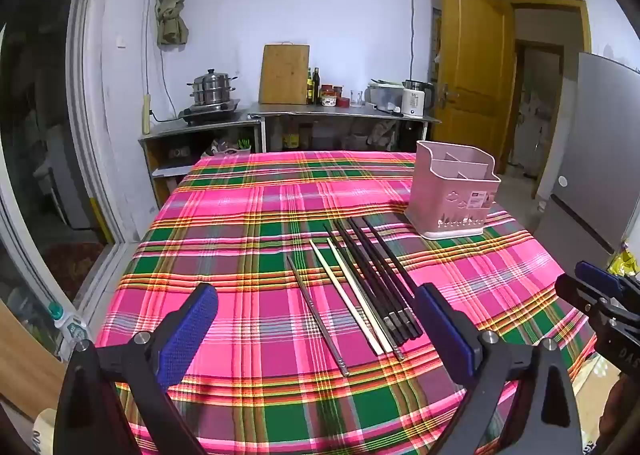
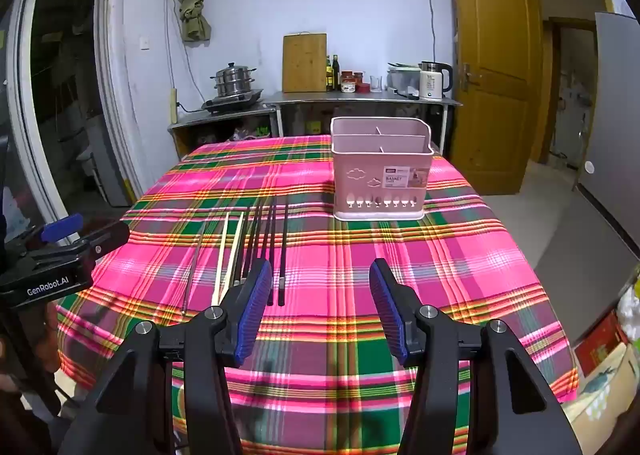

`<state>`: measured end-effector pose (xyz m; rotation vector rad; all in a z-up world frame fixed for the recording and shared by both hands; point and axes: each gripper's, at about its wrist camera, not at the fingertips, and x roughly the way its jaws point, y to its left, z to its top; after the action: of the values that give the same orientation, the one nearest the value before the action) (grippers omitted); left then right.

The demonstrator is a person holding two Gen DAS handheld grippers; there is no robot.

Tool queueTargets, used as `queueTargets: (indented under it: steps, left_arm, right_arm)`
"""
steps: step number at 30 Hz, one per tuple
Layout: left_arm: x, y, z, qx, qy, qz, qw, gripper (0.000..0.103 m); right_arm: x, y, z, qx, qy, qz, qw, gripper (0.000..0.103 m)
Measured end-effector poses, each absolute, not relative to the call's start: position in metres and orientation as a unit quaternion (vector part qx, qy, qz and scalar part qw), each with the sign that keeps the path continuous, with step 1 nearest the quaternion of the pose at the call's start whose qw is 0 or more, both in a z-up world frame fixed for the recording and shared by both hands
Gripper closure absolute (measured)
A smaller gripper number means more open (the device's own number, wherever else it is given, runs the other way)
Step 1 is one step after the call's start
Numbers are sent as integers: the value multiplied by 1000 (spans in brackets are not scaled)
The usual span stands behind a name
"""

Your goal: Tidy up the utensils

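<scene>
Several chopsticks lie side by side on the plaid tablecloth: black ones (image 1: 374, 275) (image 2: 272, 243), a pale wooden pair (image 1: 352, 301) (image 2: 228, 255), and a thin metal one (image 1: 318, 313) (image 2: 192, 271). A pink divided utensil holder (image 1: 454, 191) (image 2: 382, 169) stands upright beyond them, with nothing in its visible compartments. My left gripper (image 1: 316, 319) hovers open over the near ends of the chopsticks, nothing between its blue pads. My right gripper (image 2: 320, 295) is open too, just right of the black chopsticks and in front of the holder.
The table (image 2: 460, 275) drops off at the right and near edges. A steel counter (image 1: 340, 113) with a steamer pot, cutting board, bottles and kettle stands against the far wall. A wooden door (image 2: 494, 67) stands open at right.
</scene>
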<state>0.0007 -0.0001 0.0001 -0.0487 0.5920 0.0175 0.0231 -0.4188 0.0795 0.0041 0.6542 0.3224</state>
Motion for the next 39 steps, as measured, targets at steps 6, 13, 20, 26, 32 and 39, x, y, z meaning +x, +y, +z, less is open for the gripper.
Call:
queueTargets:
  steps: [6,13,20,26,32,39]
  left_arm:
    - [5,-2,0,-18,288,12,957,3]
    - [1,-4,2,-17,280,9,960,3]
    - [0,-1,3,-20,282,7,959,3]
    - [0,-2,3,-19,282,7,959,3]
    - [0,-2,3,-20,282,7,959,3]
    - [0,-2,2,-20,282,7,959,3]
  right_arm:
    - [24,-419,82,3,319,157,935,51]
    - [24,-422,84,4,321,156,934,51]
    - [27,-422,79,6,324,157,933,51]
    - [27,-421,79,6,325,156,933,51]
    - [28,-422,79,7,326,157,932,51]
    - [28,-421,76,6,327,156,932,51]
